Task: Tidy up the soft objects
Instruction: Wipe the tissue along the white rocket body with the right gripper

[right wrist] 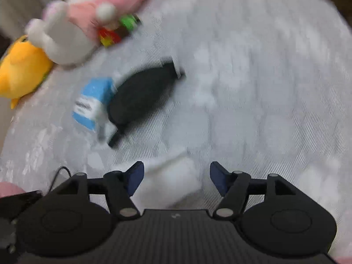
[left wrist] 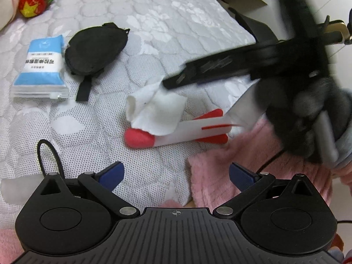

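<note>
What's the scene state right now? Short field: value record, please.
surface: quilted grey mattress
left gripper: open, empty, hovering over the mattress edge
right gripper: open, around a white cloth, not yet closed on it
white cloth: crumpled, lying partly over a foam rocket
foam rocket: on its side, red tip pointing left
black eye mask: flat on the mattress, touching a blue packet
plush toys: piled at the far left corner
image quality: right wrist view motion-blurred
</note>
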